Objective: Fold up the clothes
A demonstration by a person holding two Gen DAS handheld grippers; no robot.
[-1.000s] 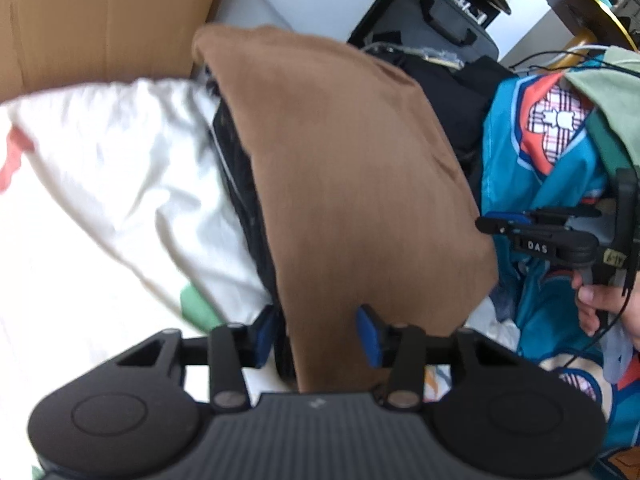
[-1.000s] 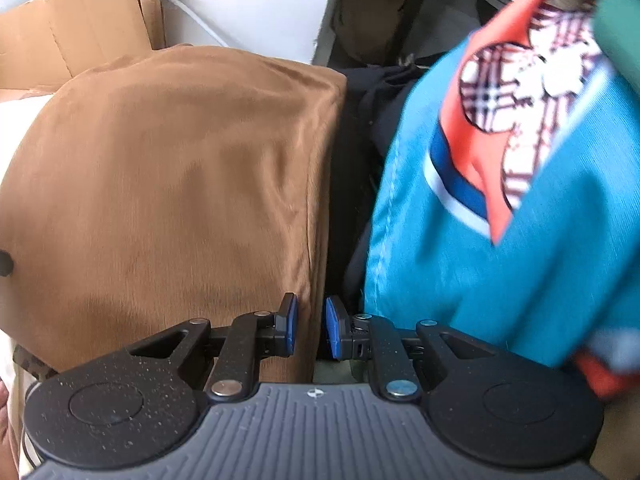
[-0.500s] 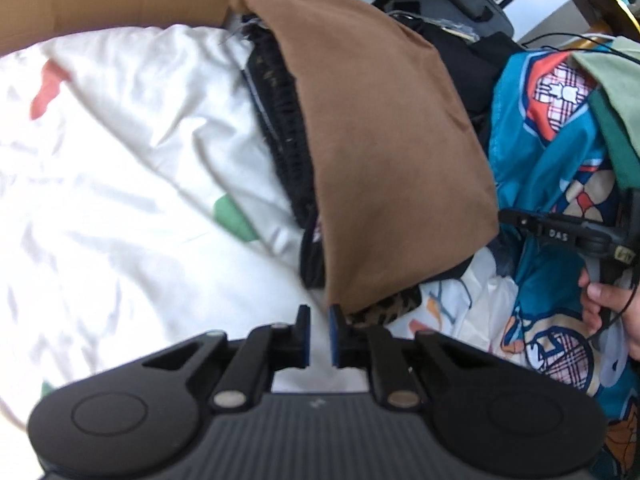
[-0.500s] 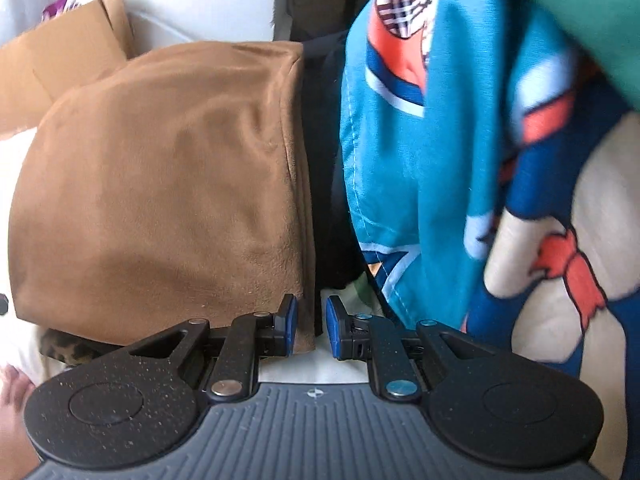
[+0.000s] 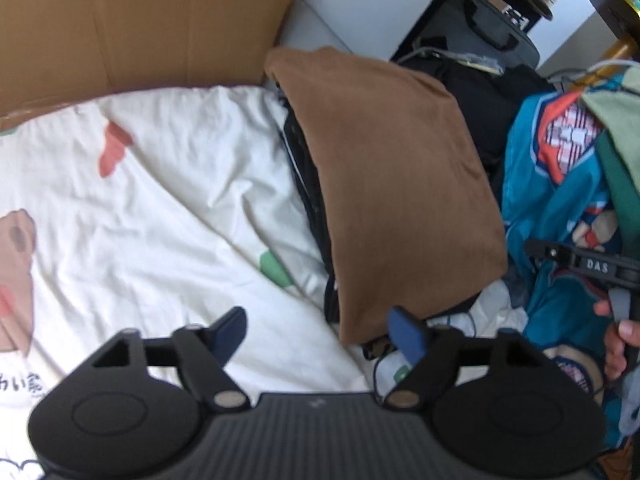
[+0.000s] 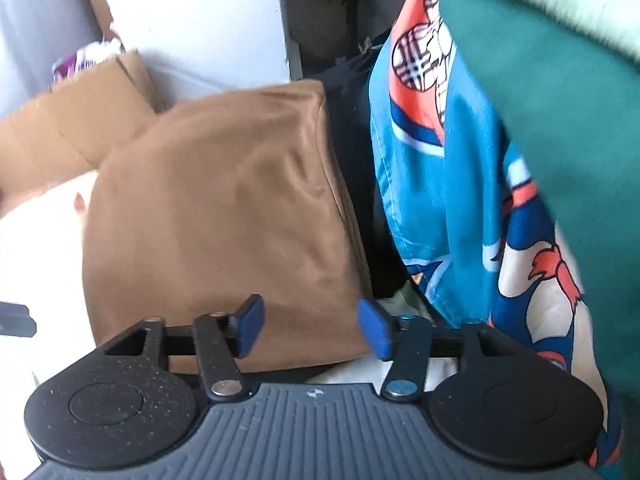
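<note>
I am holding the left gripper (image 5: pixel 318 330) with its fingers (image 5: pixel 230 330) spread wide and gripping nothing, hovering over the white printed bedsheet (image 5: pixel 160 200). I am holding the right gripper (image 6: pixel 312 326) likewise with its fingers (image 6: pixel 250 322) wide apart and empty, poised just above the near edge of the folded brown garment (image 6: pixel 216 208). That brown garment (image 5: pixel 400 184) is lying flat on top of a stack of dark folded clothes (image 5: pixel 308 184), which is resting on the bed toward its far right side. A flattened cardboard sheet (image 5: pixel 148 24) is standing along the bed's far edge. A blue patterned garment (image 6: pixel 432 184) and a green garment (image 6: pixel 552 120) are lying heaped just right of the stack. In the left wrist view, my right hand (image 5: pixel 618 340) is showing at the right edge, gripping its tool handle.
</note>
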